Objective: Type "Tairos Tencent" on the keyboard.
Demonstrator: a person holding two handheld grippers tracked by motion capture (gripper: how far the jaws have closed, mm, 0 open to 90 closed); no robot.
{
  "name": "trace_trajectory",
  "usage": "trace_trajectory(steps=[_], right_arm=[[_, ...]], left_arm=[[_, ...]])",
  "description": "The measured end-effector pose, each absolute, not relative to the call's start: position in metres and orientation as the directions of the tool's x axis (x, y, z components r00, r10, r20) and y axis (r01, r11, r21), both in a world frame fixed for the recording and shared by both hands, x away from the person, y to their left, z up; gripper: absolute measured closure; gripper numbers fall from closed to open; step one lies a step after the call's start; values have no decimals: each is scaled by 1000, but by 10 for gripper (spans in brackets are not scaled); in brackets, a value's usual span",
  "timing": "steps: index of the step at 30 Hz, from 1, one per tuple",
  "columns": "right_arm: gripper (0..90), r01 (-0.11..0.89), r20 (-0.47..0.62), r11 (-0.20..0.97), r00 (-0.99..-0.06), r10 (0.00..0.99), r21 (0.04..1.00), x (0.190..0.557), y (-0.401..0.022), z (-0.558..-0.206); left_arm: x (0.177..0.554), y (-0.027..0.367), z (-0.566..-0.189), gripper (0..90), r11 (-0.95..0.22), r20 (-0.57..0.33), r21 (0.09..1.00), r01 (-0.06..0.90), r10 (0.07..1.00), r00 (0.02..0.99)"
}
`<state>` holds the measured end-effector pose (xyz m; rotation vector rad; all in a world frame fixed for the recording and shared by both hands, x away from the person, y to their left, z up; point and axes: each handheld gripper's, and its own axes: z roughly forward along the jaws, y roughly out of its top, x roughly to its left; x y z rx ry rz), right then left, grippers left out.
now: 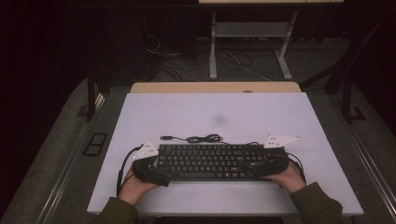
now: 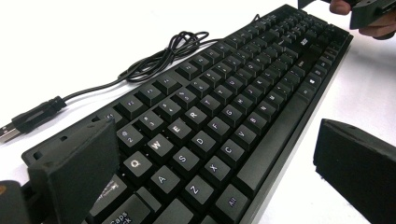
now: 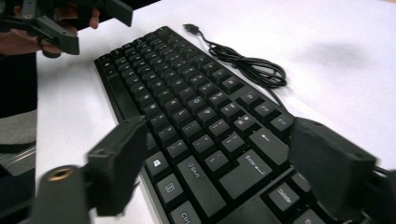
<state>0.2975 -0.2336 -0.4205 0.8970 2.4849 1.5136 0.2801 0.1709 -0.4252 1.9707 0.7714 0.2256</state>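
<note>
Keyboard, black plastic, full-size with flat rectangular keys (image 1: 210,161), lies flat on the white surface (image 1: 219,112) near the person's edge, its two short ends each between a pair of fingers. Left gripper (image 1: 152,169): fingers spread, one over the far-corner keys by the number row (image 2: 77,163), the other off the near long edge (image 2: 359,170); neither pad looks pressed on the case. Right gripper (image 1: 271,163): fingers also apart, straddling the end with the Enter and Delete keys, one outside the near edge (image 3: 116,170), one at the far edge (image 3: 329,165); a gap seems to remain on both sides, so no pinch yet. Judgement: the step in hand is the approach to a two-handed grasp of the keyboard by its ends. Next move calls for both pairs of fingers to press onto the front and back edges of the case rather than onto keycaps, evenly on both sides, then a level lift so the board does not tilt or twist. Thin black cable with USB plug (image 1: 196,138) lies loosely coiled just beyond the fingers, behind the keyboard; it will drag along. Count: one keyboard, one cable, two grippers, one surface.
</note>
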Motion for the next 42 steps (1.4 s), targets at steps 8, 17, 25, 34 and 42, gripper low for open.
trace_trajectory(steps=[8, 17, 25, 34, 42], right_arm=[[413, 426, 219, 369, -846, 486, 826, 300, -224, -424], [591, 419, 217, 397, -861, 460, 817, 298, -218, -427], [792, 417, 203, 446, -869, 451, 792, 295, -214, -432], [892, 422, 198, 480, -871, 449, 769, 294, -212, -436], [894, 428, 190, 489, -866, 463, 760, 296, -212, -439]], left_arm=[[281, 169, -426, 0, -332, -158, 844, 422, 598, 786], [281, 169, -425, 0, -332, -157, 844, 422, 599, 785], [281, 168, -426, 0, -339, -151, 843, 419, 599, 787], [281, 166, -426, 0, -349, -149, 838, 420, 593, 791], [281, 165, -427, 0, -348, -147, 840, 415, 591, 793]])
